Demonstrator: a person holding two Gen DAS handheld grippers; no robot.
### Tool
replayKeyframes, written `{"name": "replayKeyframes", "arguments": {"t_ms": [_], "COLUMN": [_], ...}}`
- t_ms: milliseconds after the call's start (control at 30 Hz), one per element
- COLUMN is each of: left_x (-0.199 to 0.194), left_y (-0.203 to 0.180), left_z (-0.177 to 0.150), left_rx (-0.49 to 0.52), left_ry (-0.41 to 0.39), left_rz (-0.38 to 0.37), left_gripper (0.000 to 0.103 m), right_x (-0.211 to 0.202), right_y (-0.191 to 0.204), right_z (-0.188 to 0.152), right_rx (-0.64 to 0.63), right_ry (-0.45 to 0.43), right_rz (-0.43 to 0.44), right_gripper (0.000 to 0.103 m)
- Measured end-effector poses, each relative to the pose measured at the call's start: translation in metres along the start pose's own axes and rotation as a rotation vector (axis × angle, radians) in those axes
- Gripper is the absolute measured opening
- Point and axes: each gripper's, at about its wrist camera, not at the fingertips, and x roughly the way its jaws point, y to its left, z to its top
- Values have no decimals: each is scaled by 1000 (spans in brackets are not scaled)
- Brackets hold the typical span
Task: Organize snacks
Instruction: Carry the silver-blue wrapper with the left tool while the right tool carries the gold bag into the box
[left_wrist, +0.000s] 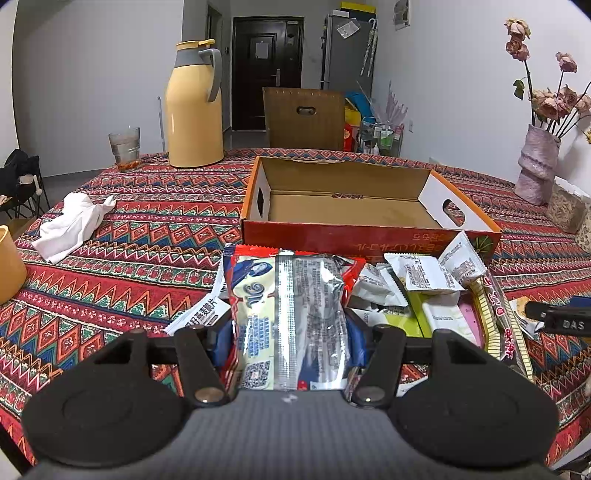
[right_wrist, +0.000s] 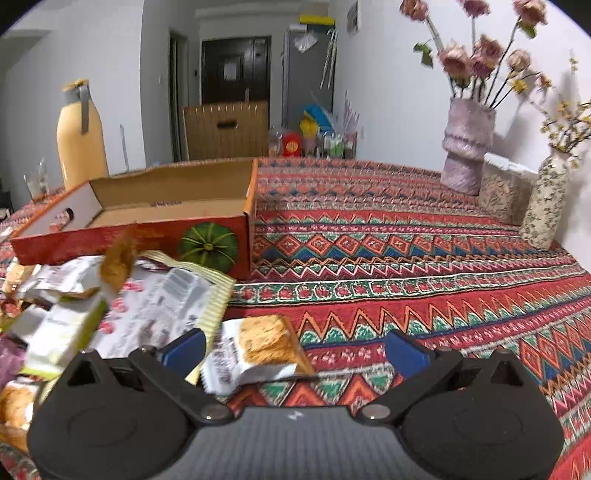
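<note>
Two handheld grippers work over a table draped in a red zigzag-patterned cloth (left_wrist: 147, 229). At the lower centre of the left wrist view, the left gripper (left_wrist: 290, 332) is clamped on a red, white and silver snack packet (left_wrist: 288, 314), its blue pads pressing both edges. Behind it, at centre frame, an open cardboard box (left_wrist: 347, 236) stands empty, with a loose heap of snack wrappers (left_wrist: 424, 288) just in front of its near wall. A yellow thermos jug (left_wrist: 194, 107) and a glass (left_wrist: 125, 147) occupy the upper left. In the right wrist view, the right gripper (right_wrist: 295, 350) has its fingers wide apart, a biscuit packet (right_wrist: 255, 354) lying between them, nearer the left pad; contact cannot be told.
</note>
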Motion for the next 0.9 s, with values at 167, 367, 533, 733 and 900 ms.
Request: {"name": "replayKeyframes", "arguments": {"t_ms": [167, 367, 533, 733, 900], "left_x": [2, 4, 7, 8, 5], "left_y": [0, 0, 2, 4, 4], "left_z": [0, 0, -1, 0, 4], "left_rx": [1, 4, -3, -1, 8], "left_ry": [4, 4, 5, -7, -30], "left_rz": [1, -4, -13, -14, -18], "left_gripper": [60, 60, 60, 60, 60], "right_x": [31, 38, 21, -3, -20], "right_y": [3, -4, 0, 2, 1], "right_z": [5, -2, -8, -19, -17], "right_rx": [-26, 27, 18, 65, 113], "right_ry": [92, 83, 46, -41, -127], "right_rz": [52, 79, 143, 151, 144], "right_gripper": [95, 87, 31, 18, 18]}}
